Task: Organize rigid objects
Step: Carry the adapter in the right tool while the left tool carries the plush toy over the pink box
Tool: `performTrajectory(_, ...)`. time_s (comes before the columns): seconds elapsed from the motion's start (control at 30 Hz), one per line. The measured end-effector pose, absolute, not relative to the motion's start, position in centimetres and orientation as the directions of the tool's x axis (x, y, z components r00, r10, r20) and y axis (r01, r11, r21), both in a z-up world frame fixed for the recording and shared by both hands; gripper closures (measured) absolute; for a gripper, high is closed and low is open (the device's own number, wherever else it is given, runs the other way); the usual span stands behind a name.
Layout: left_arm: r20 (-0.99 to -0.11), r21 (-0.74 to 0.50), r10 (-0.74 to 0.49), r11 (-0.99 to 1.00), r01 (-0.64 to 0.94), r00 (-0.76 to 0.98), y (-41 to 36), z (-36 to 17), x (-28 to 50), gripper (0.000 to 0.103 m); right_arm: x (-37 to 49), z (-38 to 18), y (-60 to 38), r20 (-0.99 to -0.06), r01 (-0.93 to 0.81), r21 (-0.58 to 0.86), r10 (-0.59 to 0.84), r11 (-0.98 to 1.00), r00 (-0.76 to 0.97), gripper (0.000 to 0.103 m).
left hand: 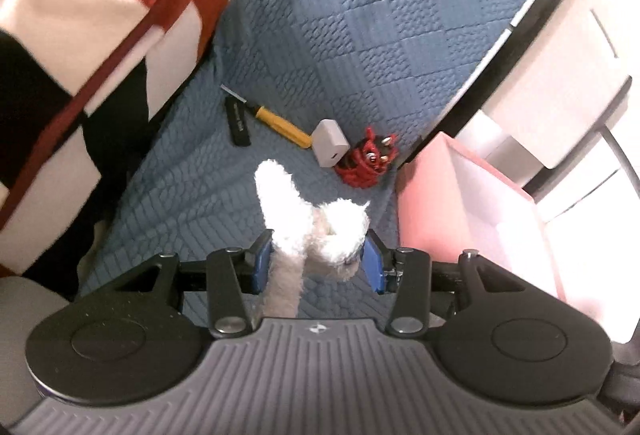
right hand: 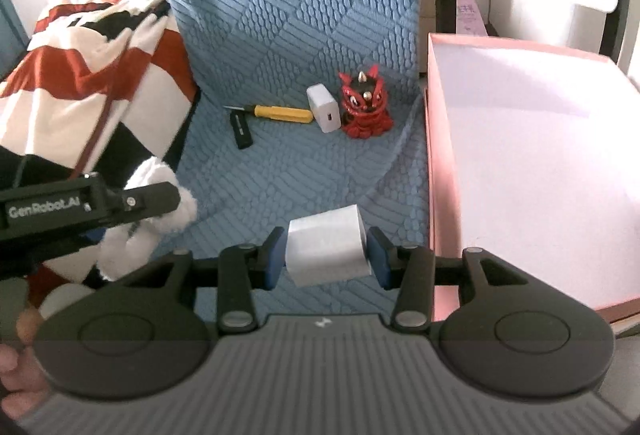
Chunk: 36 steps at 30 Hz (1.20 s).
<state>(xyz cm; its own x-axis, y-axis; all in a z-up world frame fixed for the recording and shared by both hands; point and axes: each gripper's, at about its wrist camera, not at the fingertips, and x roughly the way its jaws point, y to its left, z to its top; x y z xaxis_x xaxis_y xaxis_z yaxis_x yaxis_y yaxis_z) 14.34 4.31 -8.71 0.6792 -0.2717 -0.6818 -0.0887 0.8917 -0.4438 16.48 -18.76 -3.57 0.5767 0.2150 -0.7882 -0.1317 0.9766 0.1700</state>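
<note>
Two tools in play, each pinching something.

Left wrist view: left tool (left hand: 318, 261) has its blue pads pressed on a white plush toy (left hand: 308, 223), fluffy limbs sticking up past the jaws. Blue quilted bedspread (left hand: 360, 35) below. Farther out on it, a row left to right: black stick-shaped item (left hand: 238, 125), yellow-handled screwdriver (left hand: 280, 125), white charger block (left hand: 330, 147), red figurine (left hand: 366, 159). Screwdriver handle end sits just beside the charger; the charger is just beside the figurine, contact unclear. Pink box (left hand: 440, 195) is on the right, near the figurine, open top, pale inside. Red, white and black blanket (left hand: 80, 35) fills the far left.

Right wrist view: right tool (right hand: 326, 255) pinches a white box-shaped block (right hand: 326, 249) between both pads, held above the bedspread (right hand: 280, 15). Pink box (right hand: 436, 155) is immediately right of the tool, its interior looks bare. Same row sits farther out: black item (right hand: 241, 129), screwdriver (right hand: 284, 113), charger (right hand: 324, 113), figurine (right hand: 365, 107) standing upright. Left tool (right hand: 178, 205) comes in from the left edge with the plush toy (right hand: 152, 235) in it. Blanket (right hand: 80, 75) is at far left. Fingers (right hand: 20, 375) show at the bottom left corner.
</note>
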Motion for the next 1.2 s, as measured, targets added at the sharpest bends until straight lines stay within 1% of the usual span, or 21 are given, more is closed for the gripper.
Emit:
performTrajectory(0.17,-0.676,-0.438,-0.275,0.896,-0.073,0.684,3.9,-6.6,13.4,0.051,16.3,-1.4,-19.1,-0.775,-0.173,0.134,0.212,0.976,0.595,0.056)
performTrajectory(0.4,-0.672,-0.409,-0.268,0.911,-0.045,0.691,2.2,-4.1,12.4,0.051,15.6,1.7,-20.9,-0.737,-0.191,0.141,0.232,0.971,0.635,0.056)
performTrajectory(0.73,-0.646,-0.445,-0.343,0.895,0.028,0.681,-3.6,-1.8,12.0,0.051,14.1,5.4,-25.3,-0.703,-0.177,0.118,0.208,0.977,0.680,0.057)
performTrajectory(0.87,-0.634,-0.457,-0.370,0.888,0.057,0.679,-6.3,-1.2,12.4,0.051,13.8,6.1,-27.8,-0.688,-0.151,0.108,0.183,0.983,0.703,0.058)
performTrajectory(1.2,-0.633,-0.469,-0.440,0.872,0.136,0.636,-12.8,-0.9,14.7,0.051,13.7,5.9,-34.8,-0.687,-0.063,0.110,0.121,0.992,0.717,0.058)
